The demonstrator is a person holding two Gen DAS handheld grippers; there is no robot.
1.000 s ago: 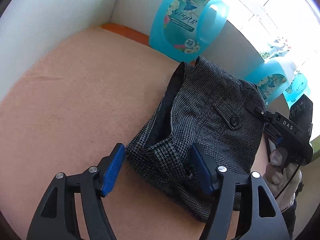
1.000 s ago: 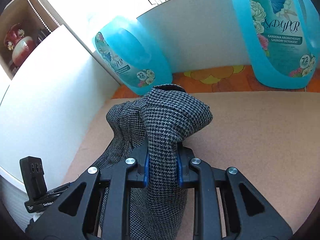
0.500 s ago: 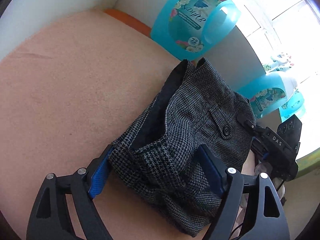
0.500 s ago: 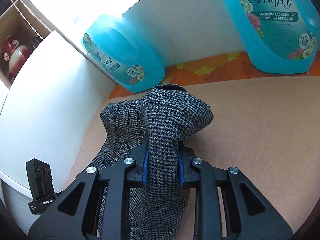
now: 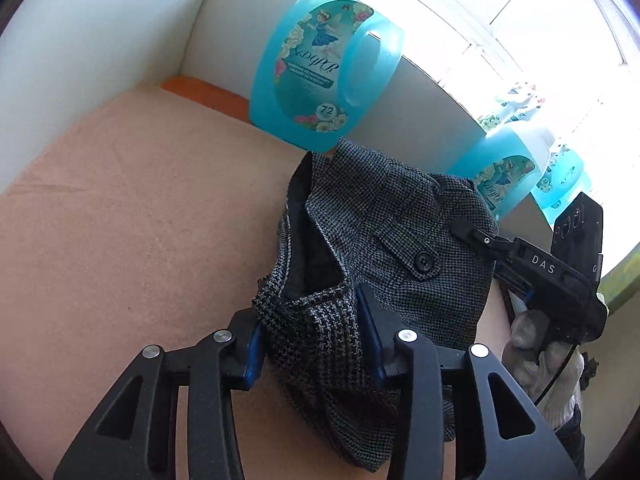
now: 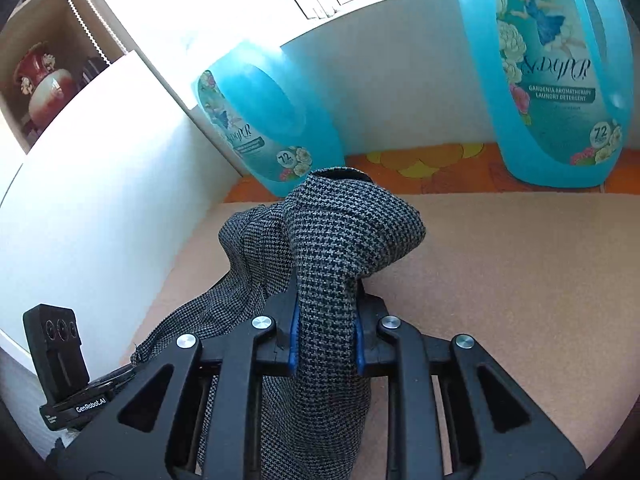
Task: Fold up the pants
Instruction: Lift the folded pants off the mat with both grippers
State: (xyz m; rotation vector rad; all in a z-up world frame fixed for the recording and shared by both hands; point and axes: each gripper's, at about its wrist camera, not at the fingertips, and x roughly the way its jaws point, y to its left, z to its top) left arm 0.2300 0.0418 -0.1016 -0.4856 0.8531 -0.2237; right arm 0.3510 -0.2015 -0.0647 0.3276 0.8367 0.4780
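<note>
Left wrist view: left gripper (image 5: 316, 334), just closed in, blue fingers (image 5: 253, 350) clamped on a bunched edge of grey houndstooth pants (image 5: 384, 232), heaped on the peach-covered worktop (image 5: 132, 216). Behind, turquoise detergent jugs (image 5: 320, 68) against a white wall. At right, right gripper (image 5: 464, 229) biting the far edge.

Right wrist view: fingers (image 6: 294, 336) pinched on a raised fold of the pants (image 6: 340, 240), cloth arching above the worktop (image 6: 520, 280).
</note>
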